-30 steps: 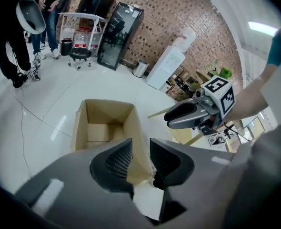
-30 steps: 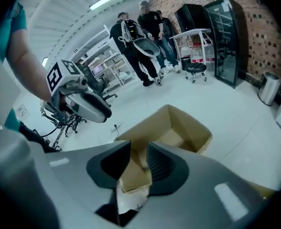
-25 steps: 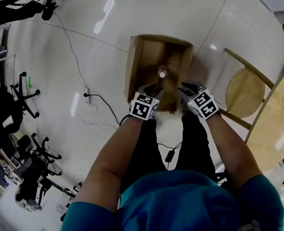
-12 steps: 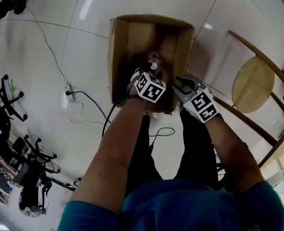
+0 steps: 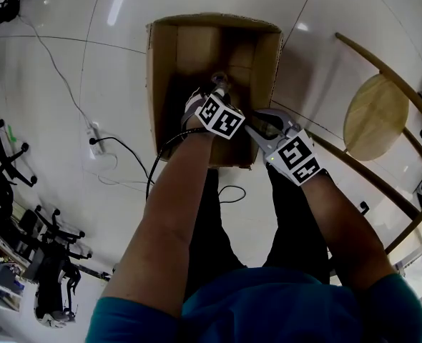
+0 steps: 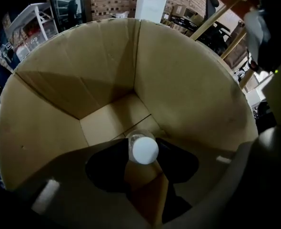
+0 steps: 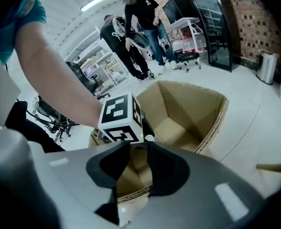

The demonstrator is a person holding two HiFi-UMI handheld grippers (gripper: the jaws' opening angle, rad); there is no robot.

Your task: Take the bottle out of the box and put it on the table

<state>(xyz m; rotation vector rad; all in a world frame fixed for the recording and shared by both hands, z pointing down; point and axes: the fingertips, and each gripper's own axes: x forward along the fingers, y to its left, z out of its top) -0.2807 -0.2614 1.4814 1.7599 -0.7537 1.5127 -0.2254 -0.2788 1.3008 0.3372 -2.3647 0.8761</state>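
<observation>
Glossy white floor; open brown cardboard box; upright clear plastic bottle, round white cap, between jaws of left claw, just opened; right claw parted, empty.

Lowers left gripper from the near rim down inside the box, pointing straight down over the bottle; has just been opening its jaws, white cap now between them, pads not pressing. Brings right gripper lower, just beside the box's near right corner. Shows the box larger and higher in head view
</observation>
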